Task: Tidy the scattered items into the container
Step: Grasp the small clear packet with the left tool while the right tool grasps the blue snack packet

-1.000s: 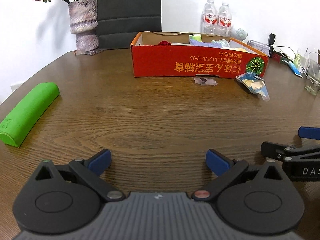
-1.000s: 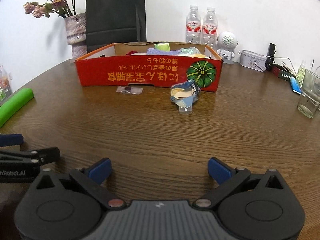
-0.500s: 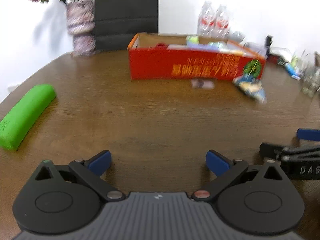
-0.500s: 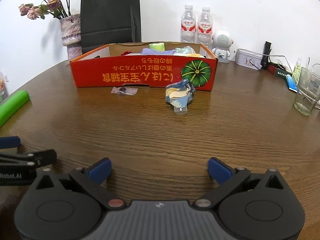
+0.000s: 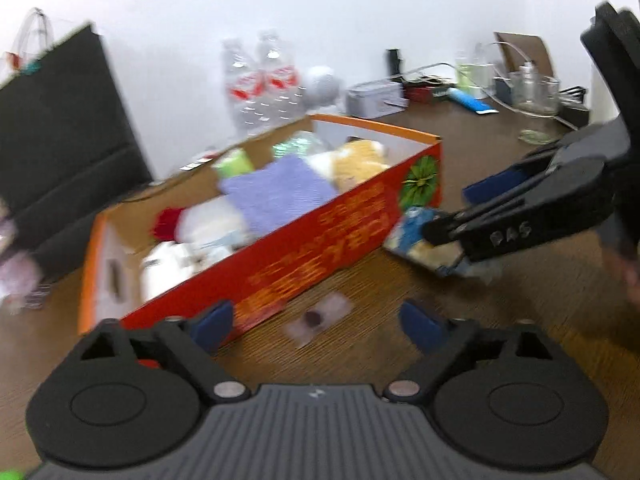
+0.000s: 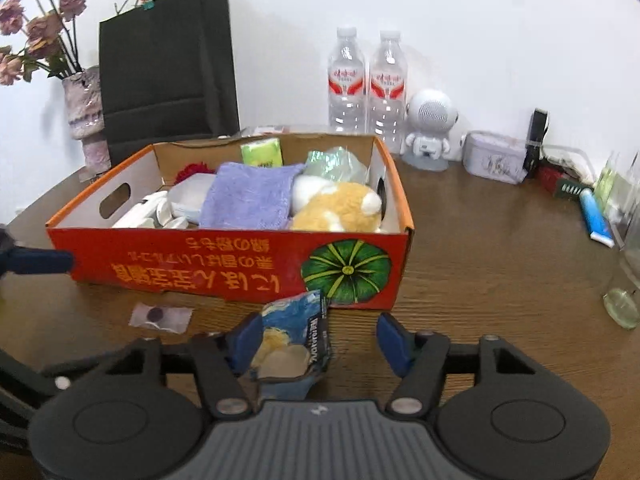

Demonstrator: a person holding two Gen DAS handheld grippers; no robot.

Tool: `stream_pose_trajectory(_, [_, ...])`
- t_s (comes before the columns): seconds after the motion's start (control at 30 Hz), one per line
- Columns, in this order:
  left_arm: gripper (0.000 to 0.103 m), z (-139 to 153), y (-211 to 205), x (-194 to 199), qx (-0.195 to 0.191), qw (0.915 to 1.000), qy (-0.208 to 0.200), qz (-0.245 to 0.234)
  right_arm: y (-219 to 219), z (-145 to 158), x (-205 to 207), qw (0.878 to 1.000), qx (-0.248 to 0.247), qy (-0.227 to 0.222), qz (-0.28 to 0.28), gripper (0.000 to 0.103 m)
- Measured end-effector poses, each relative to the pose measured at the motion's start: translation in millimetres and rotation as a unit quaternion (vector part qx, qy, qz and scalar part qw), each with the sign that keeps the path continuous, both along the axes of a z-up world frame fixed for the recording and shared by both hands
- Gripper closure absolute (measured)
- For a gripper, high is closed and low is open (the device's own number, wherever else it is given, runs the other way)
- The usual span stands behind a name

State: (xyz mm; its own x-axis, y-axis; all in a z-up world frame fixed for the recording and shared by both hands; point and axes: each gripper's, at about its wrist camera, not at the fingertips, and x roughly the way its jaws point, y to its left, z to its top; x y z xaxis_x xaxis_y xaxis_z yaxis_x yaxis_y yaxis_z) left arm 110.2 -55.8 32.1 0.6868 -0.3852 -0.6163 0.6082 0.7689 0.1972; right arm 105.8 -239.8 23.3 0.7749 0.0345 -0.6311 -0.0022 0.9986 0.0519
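Note:
The red cardboard box [image 6: 224, 268] holds a purple cloth, a plush toy and other items. A blue snack packet [image 6: 294, 340] lies on the table in front of it, between the fingers of my right gripper [image 6: 320, 342]. Those jaws are closing; the left pad is at the packet's edge and the right pad stands apart. A small clear packet with a dark spot [image 5: 316, 320] lies flat between the fingers of my left gripper [image 5: 316, 326], whose jaws are closing without touching it. The left wrist view is blurred and tilted, with the box [image 5: 320, 248] just ahead and my right gripper [image 5: 520, 208] over the snack packet [image 5: 412, 236].
Behind the box stand two water bottles [image 6: 366, 84], a white robot figure [image 6: 430, 128], a small tin [image 6: 494, 156] and a black bag [image 6: 168, 68]. A vase of flowers [image 6: 86, 120] is at the back left, and a drinking glass [image 6: 624, 276] at the right edge.
Both grippers have moved forward up to the box. The left view has rolled and blurred. Both pairs of jaws stand narrower, one around the small packet and one around the snack packet.

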Motion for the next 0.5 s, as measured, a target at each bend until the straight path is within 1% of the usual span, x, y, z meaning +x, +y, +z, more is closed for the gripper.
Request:
stream_pose_trajectory(0.03, [0.044, -3.2, -1.0, 6.0, -0.002, 0.9999, 0.014, 0.003, -1.9, -4.3, 2.3, 1.000, 0.007, 0.006, 0.004, 0.055])
stream_pose_trajectory(0.07, [0.061, -6.4, -1.4, 13.7, -0.004, 0.9995, 0.031, 0.010, -3.3, -7.6, 4.0, 1.000, 0.014, 0.011, 0.007, 0.057])
stream_pose_trajectory(0.13, [0.075, -14.7, 0.5, 29.0, -0.012, 0.9977, 0.061, 0.028, -6.7, -10.5, 5.5, 0.999, 0.029, 0.014, 0.011, 0.063])
stream_pose_trajectory(0.23, [0.076, -21.6, 7.6, 37.3, -0.032, 0.9960, 0.076, 0.034, -8.7, -10.0, 2.7, 0.999, 0.044, 0.005, 0.016, 0.071])
stream_pose_trajectory(0.27, [0.077, -22.1, 8.5, 38.0, -0.036, 0.9957, 0.078, 0.033, -7.3, -9.6, 0.6, 0.999, 0.044, 0.003, 0.019, 0.072])
stream_pose_trajectory(0.4, [0.082, -21.4, 2.8, 33.8, -0.028, 0.9961, 0.077, 0.031, 0.3, -9.6, -3.9, 0.999, 0.035, 0.001, 0.034, 0.074])
stream_pose_trajectory(0.43, [0.083, -20.7, 0.3, 33.2, -0.028, 0.9961, 0.079, 0.029, 2.0, -9.7, -4.5, 0.999, 0.033, 0.001, 0.036, 0.077])
stream_pose_trajectory(0.5, [0.081, -20.9, -6.6, 32.8, -0.021, 0.9969, 0.071, 0.025, 3.2, -9.3, -6.0, 0.999, 0.034, 0.000, 0.037, 0.081])
